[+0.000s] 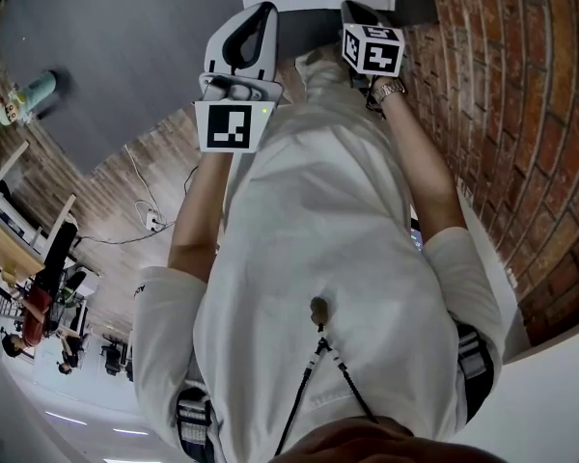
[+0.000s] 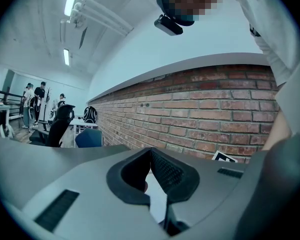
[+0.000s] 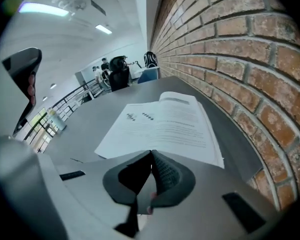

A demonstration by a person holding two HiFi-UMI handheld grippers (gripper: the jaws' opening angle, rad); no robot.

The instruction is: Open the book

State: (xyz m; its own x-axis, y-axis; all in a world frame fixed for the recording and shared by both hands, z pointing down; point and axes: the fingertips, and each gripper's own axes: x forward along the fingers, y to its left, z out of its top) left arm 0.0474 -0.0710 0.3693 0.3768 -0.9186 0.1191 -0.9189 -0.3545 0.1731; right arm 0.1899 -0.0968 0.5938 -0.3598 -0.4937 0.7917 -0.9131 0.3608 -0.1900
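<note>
- Where the tabletop ends on the right, a brick wall (image 3: 230, 49) runs its whole length. It is rough red-brown brick with pale recessed mortar lines, and it closes off that side completely.
- The table (image 3: 90, 114) is a smooth, matte dark grey slab. A wide bare stretch lies to the left of the book, reaching toward a distant railing and office chairs.
- The person's white shirt (image 1: 328, 258), soft and creased, fills the middle of the head view, with both forearms reaching forward past it.
- The book (image 3: 165, 124) lies open and flat on the table near the wall. Its white pages carry fine lines of print and curve slightly at the spine. A narrow strip of bare grey table separates its right edge from the bricks.
- The right gripper (image 3: 151, 154) tilts down toward the book from its near side. Its dark, ribbed pads are pressed together with nothing between them.
- The left gripper (image 2: 150, 151) is held about level and faces the brick wall. Its tips meet, and it holds nothing.
- A cube (image 1: 373, 49) with black-and-white square markers sits on each grey plastic gripper body.
</note>
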